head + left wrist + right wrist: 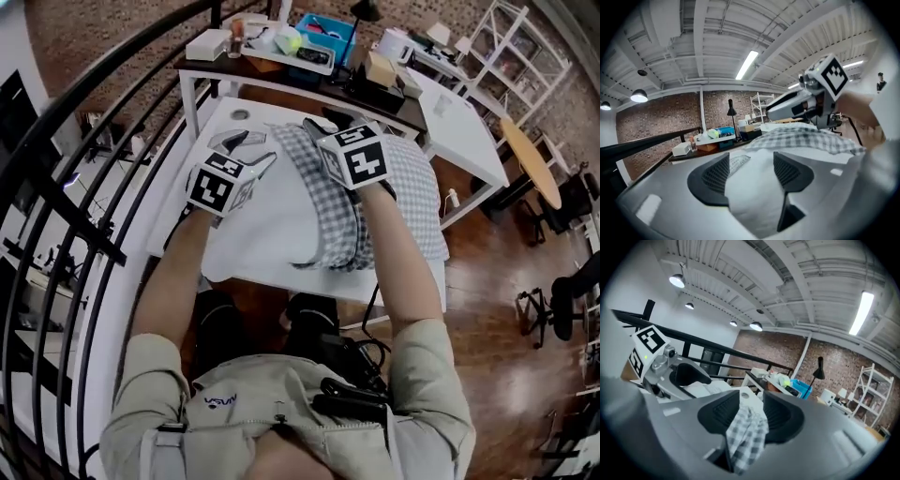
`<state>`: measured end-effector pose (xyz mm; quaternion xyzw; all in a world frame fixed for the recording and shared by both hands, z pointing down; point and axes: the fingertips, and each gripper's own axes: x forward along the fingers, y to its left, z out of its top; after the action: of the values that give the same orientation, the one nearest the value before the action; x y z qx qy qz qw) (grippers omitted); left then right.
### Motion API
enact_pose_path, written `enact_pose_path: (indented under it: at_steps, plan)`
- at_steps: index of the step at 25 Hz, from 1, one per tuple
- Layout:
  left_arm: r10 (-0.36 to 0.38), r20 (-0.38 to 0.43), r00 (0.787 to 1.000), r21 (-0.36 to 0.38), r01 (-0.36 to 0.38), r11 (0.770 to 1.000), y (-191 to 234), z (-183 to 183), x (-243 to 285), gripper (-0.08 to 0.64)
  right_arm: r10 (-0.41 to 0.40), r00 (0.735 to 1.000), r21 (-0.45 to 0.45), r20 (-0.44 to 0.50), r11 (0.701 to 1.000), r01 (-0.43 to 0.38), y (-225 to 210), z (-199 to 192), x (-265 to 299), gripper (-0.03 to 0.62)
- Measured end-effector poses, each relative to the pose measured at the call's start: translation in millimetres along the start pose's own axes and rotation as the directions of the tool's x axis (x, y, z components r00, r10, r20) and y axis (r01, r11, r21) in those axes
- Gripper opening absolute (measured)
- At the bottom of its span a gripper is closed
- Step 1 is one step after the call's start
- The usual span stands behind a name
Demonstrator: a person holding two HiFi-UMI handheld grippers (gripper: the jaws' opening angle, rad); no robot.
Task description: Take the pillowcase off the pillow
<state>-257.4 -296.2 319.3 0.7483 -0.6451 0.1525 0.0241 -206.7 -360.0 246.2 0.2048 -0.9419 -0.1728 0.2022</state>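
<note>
**Grippers with jaws apart over a half-bared pillow**

Head view: a person stands at a white table [225, 118], holding a gripper in each hand, both reaching forward over it. A white pillow [281, 216] lies on the table. The grey-and-white checked pillowcase [412, 187] is bunched over the pillow's right part and hangs past the table's right edge, so the left part is bare. The left gripper [248, 148] sits at the pillow's far left corner. The right gripper [330, 120] sits at the far end of the pillowcase's bunched edge. A dark curved railing [84, 187] runs down the left. Beyond the table stands a cluttered desk [281, 75] with a blue bin [328, 33] on it.

Left gripper view: the left gripper [751, 159] has its two dark ribbed pads set well apart. White pillow [754, 197] fabric bulges up between them and fills the gap. Just beyond lies the checked pillowcase [806, 138], with the right gripper [778, 108] over it, its marker cube at upper right. The desk and a brick wall show behind.

Right gripper view: the right gripper [750, 401] also has its pads spread. A fold of checked pillowcase [747, 437] sits between them and spills down toward the camera. To the left is the left gripper [693, 376], with white pillow [705, 389] beside it. Farther back are the railing, the blue bin [802, 389], a black lamp [819, 366] and the brick wall.
</note>
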Motion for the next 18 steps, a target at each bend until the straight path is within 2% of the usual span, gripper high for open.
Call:
enact_pose_path:
  at_steps: [2,4,7,9,10,12,15,16,18]
  plan:
    - [-0.018,-0.049,0.999,-0.009,0.018,1.0,-4.5,-23.9,15.6,0.272,0.03,0.995,-0.001,-0.092,1.0,-0.03,4.0,-12.5,25.1,0.183]
    - [-0.026,-0.052,0.998,-0.006,0.025,1.0,-14.6,-40.8,18.7,0.22,0.061,0.979,-0.002,-0.194,0.998,-0.063,8.5,-31.3,45.2,0.206]
    - [-0.045,-0.042,0.998,0.06,0.048,0.997,-39.3,-48.7,10.5,0.056,0.115,0.943,-0.001,-0.313,0.993,-0.122,20.0,-63.1,62.3,0.212]
    - [-0.029,-0.028,0.999,0.12,0.032,0.992,-46.6,-49.0,4.4,0.018,0.115,0.937,-0.002,-0.331,0.992,-0.122,26.2,-75.7,65.8,0.189]
    - [-0.013,-0.013,1.0,0.14,0.014,0.99,-47.1,-48.0,0.6,0.016,0.105,0.941,-0.001,-0.321,0.994,-0.111,28.6,-76.6,65.6,0.149]
    - [0.022,0.034,0.999,0.162,-0.027,0.986,-45.6,-41.0,-10.1,0.014,0.063,0.953,-0.005,-0.295,0.998,-0.067,26.2,-71.4,62.3,0.035]
    - [0.06,0.138,0.989,0.174,-0.083,0.981,-36.9,-4.3,-35.2,0.014,-0.092,0.961,-0.116,-0.262,0.991,0.063,-11.5,-50.7,52.2,0.023]
    - [0.065,0.174,0.983,0.171,-0.095,0.981,-33.0,11.6,-45.3,0.014,-0.157,0.953,-0.162,-0.259,0.98,0.118,-31.7,-46.5,46.8,0.021]
    - [0.077,0.235,0.969,0.152,-0.114,0.982,-24.6,39.0,-66.6,0.014,-0.263,0.925,-0.193,-0.275,0.957,0.215,-75.6,-49.4,30.9,0.021]
